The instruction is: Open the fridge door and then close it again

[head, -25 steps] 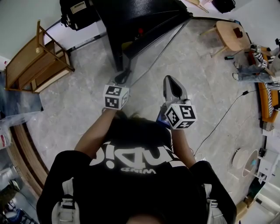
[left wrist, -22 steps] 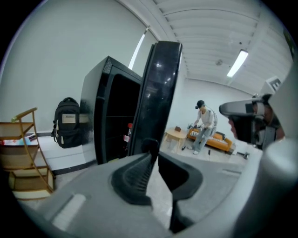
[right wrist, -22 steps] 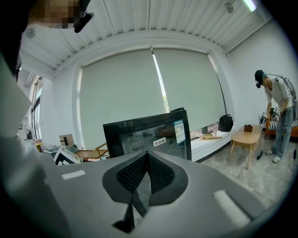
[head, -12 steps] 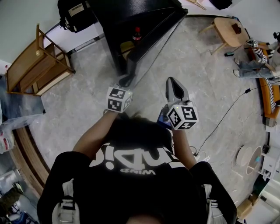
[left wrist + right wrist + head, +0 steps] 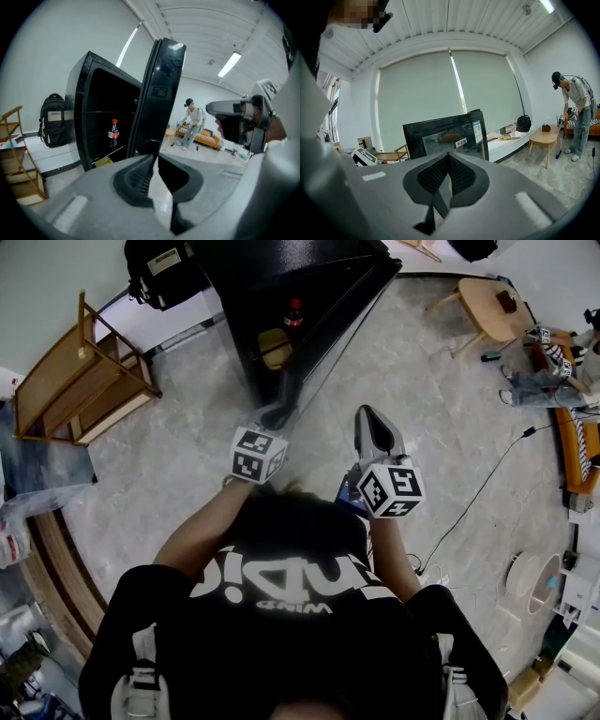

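Inside open black fridge (image 5: 84, 108): cola bottle (image 5: 114, 132) on shelf, yellow item (image 5: 104, 161) beneath. Pinching fridge door (image 5: 161, 89) edge with just-closing left gripper (image 5: 154, 157); right gripper (image 5: 449, 157) pressed together, empty. Open floor (image 5: 431, 427) right of door.

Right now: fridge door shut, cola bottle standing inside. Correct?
Not quite. The fridge door is open, swung away from the fridge; the left gripper view shows it. The bottle does stand inside.

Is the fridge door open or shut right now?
Open, partway: the fridge door stands swung away from the cabinet, and a bottle inside shows through the gap.
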Demonstrator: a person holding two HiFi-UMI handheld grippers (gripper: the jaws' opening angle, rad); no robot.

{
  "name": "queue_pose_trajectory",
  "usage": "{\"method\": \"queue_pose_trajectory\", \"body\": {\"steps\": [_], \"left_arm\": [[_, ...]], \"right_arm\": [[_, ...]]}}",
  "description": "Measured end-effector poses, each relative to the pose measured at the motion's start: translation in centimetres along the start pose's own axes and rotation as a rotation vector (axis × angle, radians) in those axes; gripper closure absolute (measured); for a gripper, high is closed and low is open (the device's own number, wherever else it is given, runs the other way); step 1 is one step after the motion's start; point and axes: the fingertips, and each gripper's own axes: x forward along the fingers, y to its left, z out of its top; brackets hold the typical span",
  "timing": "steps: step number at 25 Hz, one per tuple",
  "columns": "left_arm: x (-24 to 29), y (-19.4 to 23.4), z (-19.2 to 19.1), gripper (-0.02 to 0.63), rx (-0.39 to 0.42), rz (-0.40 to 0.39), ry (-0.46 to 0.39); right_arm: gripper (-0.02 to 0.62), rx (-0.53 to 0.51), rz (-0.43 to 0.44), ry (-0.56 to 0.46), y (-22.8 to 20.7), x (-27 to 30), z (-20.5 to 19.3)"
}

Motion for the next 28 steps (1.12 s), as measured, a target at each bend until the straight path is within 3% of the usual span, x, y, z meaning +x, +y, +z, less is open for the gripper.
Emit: {"method": "queue_pose_trajectory", "body": {"steps": [18,28], "left_arm": [[-0.1,-0.2,0.1,0.574,0.012,-0.012,0.009],[-0.4,1.5,0.4,0.571,0.009,0.03,-0.004]], "right_arm": [[0.597,-0.003,0.003,0.0,0.4,0.2,0.2],[0.597,-0.002,0.012,0.001,0.7,1.0,0.3]]}}
